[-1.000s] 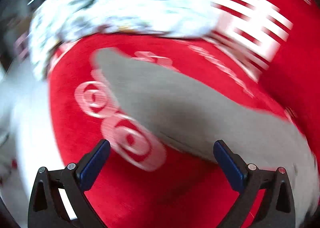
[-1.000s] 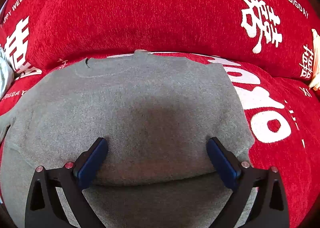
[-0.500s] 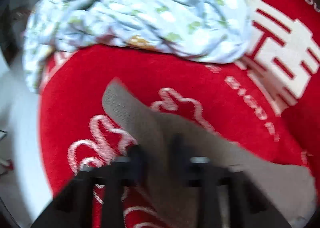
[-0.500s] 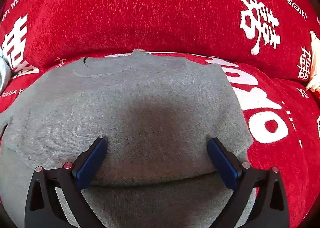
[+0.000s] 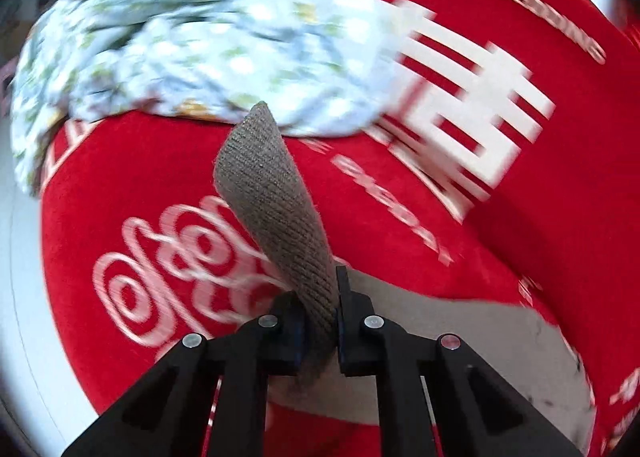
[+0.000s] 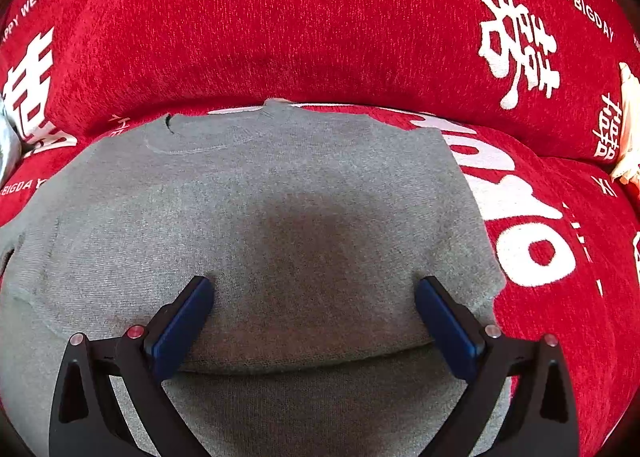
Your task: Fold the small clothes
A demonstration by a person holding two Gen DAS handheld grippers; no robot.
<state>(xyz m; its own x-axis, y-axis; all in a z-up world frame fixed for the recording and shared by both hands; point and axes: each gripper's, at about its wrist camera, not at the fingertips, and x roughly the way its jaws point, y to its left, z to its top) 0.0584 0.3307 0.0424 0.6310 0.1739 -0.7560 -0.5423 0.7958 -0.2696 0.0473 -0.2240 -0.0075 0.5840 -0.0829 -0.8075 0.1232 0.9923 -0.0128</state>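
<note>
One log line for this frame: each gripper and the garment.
left gripper: shut on sleeve | right gripper: open over sweater | sweater: flat on red sofa

Grey sweaters: I counted one (image 6: 304,217), and my left gripper (image 5: 320,321) pinched its one raised sleeve (image 5: 276,193).
Grippers: I had two, the left one and my right gripper (image 6: 314,309), which hung spread above the sweater.
Floral cloth heaps: I saw one (image 5: 208,45).
Red sofa covers: I saw one (image 6: 320,29).
Pale items at the far right edge: I counted one (image 6: 628,129), too cut off to identify.
</note>
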